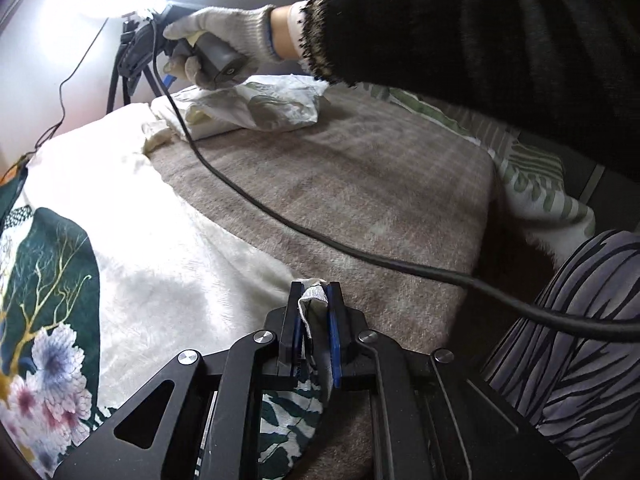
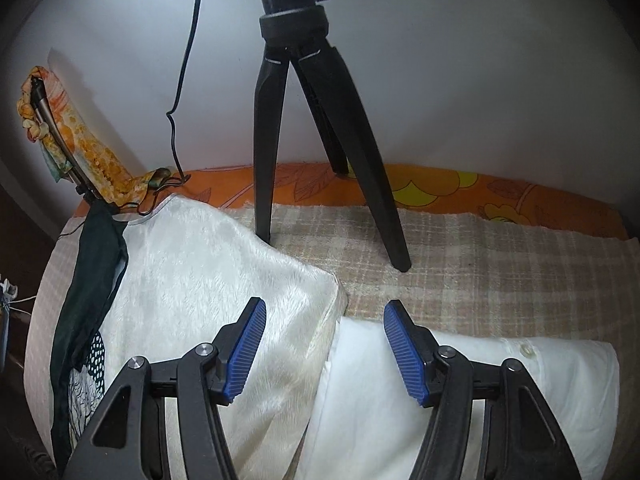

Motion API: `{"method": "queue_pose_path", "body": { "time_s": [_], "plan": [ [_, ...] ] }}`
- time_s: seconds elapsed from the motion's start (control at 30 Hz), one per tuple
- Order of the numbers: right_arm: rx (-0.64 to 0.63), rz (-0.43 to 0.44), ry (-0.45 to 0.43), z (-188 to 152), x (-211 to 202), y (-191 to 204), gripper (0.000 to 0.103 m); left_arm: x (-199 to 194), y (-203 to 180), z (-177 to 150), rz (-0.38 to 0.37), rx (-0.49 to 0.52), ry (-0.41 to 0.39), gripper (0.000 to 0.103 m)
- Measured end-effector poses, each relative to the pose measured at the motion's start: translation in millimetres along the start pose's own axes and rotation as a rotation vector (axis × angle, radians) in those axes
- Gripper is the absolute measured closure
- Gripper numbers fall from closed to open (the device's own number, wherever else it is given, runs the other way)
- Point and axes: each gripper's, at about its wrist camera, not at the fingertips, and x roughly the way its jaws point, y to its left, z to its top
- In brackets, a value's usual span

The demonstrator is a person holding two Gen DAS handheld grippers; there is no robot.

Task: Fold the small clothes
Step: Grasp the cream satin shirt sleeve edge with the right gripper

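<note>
The left gripper (image 1: 315, 300), a black linkage frame with blue ribbed pads, has its jaws pressed together on the hem of a cream fleece cloth with a dark green floral print (image 1: 132, 248), pinching a small white fold of it between the pads. That cloth lies spread over the left half of a beige-and-brown checked woven blanket (image 1: 340, 184), with its printed part of gold branches and pale blossoms nearest the left edge of the left wrist view. A thick black cable (image 1: 256, 208) runs across the blanket from the far gripper toward the lower right.

The right gripper (image 2: 324, 344) hangs with its jaws spread wide, nothing between the blue pads. Below it lies a folded white shirt with a small white button (image 2: 500, 384), touching the edge of the cream cloth. In the left wrist view the person's right hand in a grey knitted glove (image 1: 224, 36) holds this gripper's handle above the white folded garment at the far side of the blanket.

A black tripod (image 2: 304, 120) stands on the blanket just beyond the shirt, against a pale wall. Behind it runs an orange flowered sheet (image 2: 440, 188), and a yellow-orange patterned scarf (image 2: 80, 144) hangs at the far left.
</note>
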Motion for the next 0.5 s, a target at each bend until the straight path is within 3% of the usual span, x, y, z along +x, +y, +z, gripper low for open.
{"method": "queue_pose_path", "body": {
  "time_s": [0.23, 0.33, 0.5],
  "plan": [
    [-0.088, -0.071, 0.064, 0, 40, 22, 0.04, -8, 16, -2, -0.003, -0.101, -0.036, 0.097],
    [-0.118, -0.124, 0.101, -5, 54, 27, 0.046, -15, 25, -3, -0.001, -0.148, -0.048, 0.097],
    [-0.138, -0.126, 0.085, -7, 50, 37, 0.089, -31, 36, -4, 0.006, -0.221, -0.087, 0.098]
  ]
}}
